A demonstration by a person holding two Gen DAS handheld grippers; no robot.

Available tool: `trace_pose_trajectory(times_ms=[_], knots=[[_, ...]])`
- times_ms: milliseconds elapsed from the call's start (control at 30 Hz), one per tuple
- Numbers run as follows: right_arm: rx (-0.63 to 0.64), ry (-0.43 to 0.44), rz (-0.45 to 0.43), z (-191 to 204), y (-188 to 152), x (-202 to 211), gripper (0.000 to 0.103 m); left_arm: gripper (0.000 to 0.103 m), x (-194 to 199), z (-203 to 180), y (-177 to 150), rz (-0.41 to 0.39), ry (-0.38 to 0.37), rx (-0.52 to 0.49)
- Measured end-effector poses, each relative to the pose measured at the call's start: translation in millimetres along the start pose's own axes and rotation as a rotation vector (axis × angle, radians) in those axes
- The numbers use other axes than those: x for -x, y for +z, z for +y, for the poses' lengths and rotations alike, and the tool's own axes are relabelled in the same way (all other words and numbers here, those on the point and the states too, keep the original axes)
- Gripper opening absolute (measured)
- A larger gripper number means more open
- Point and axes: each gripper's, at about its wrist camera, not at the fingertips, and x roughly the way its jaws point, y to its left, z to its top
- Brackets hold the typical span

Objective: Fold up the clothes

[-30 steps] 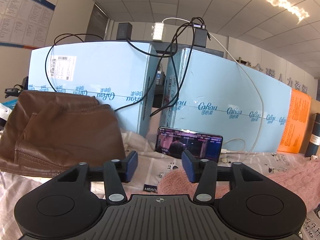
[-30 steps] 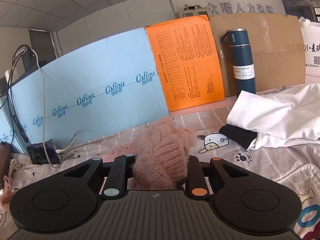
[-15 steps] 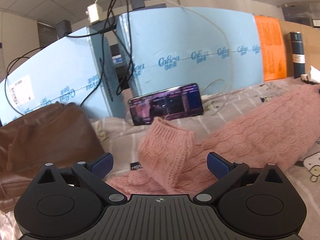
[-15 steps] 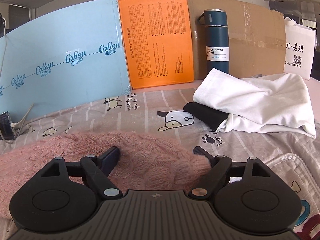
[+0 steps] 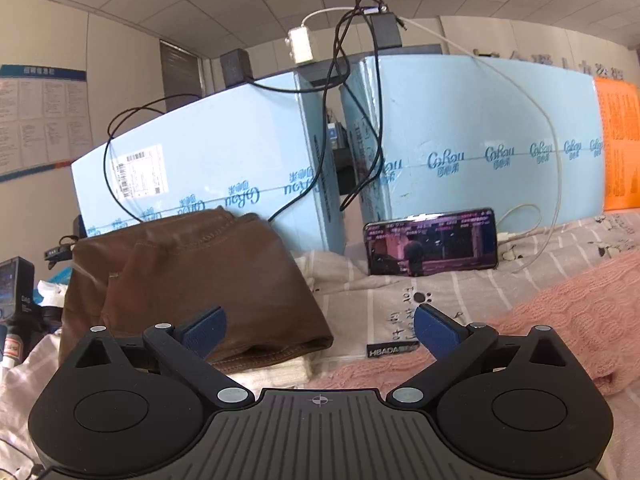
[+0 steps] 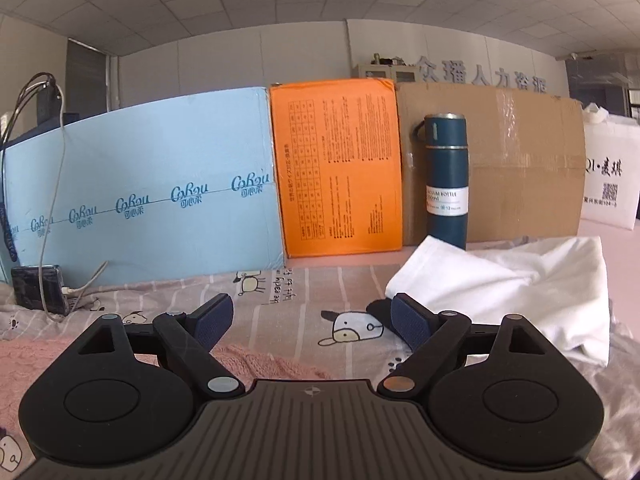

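A pink knitted sweater [image 5: 572, 312] lies flat on the printed bedsheet [image 5: 384, 300], at the right in the left wrist view; its edge shows low at the left in the right wrist view [image 6: 256, 360]. My left gripper [image 5: 320, 330] is open and empty, above the sheet between the sweater and a folded brown leather garment [image 5: 192, 280]. My right gripper [image 6: 308, 320] is open and empty, just above the sweater's edge. A crumpled white garment [image 6: 512, 288] with a black one [image 6: 380, 312] under it lies to the right.
Blue foam boards [image 5: 460, 140] stand along the back, with a lit phone [image 5: 432, 242] leaning on them and cables hanging. An orange board [image 6: 340, 176], a cardboard sheet [image 6: 520, 168], a dark blue vacuum bottle [image 6: 446, 176] and a white bag [image 6: 608, 176] stand at the back right.
Both grippers let go of the pink sweater and opened. The sweater now lies flat. The left gripper moved left toward the brown garment; the right gripper rose off the sweater.
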Motion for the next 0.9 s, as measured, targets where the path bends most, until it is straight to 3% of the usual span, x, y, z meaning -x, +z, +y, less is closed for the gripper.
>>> trace_pose_trajectory(times_ms=[100,233,433,600,667,767,833,900], knots=[[0.115,0.128,-0.016,3.6,23.0,7.5,0.088,0.101,-1.0,-10.0,10.2,-0.036,-0.108,-0.038],[0.206,0.314,0.083,22.8,36.9,-6.6,0.089,0.101,-7.5,-35.5,18.2,-0.058,-0.251,-0.099],[0.320,0.483,0.197,72.7,27.3,-43.0,0.087,0.101,-33.0,-87.5,14.4,0.029,-0.409,-0.219],[0.370,0.550,0.284,100.3,17.0,-80.5,0.085,0.101,-52.5,-107.7,-7.9,0.155,-0.439,-0.292],[0.384,0.568,0.321,105.9,9.6,-91.8,0.079,0.101,-53.5,-105.2,-8.8,0.162,-0.449,-0.274],[0.393,0.593,0.360,108.5,-3.2,-100.6,0.061,0.102,-54.0,-101.8,-8.8,0.166,-0.454,-0.260],[0.400,0.621,0.364,109.2,-7.9,-100.4,0.038,0.102,-54.4,-100.4,-8.9,0.169,-0.457,-0.255],[0.427,0.639,0.353,110.6,-10.9,-95.7,0.026,0.102,-55.5,-100.1,-7.3,0.168,-0.460,-0.251]])
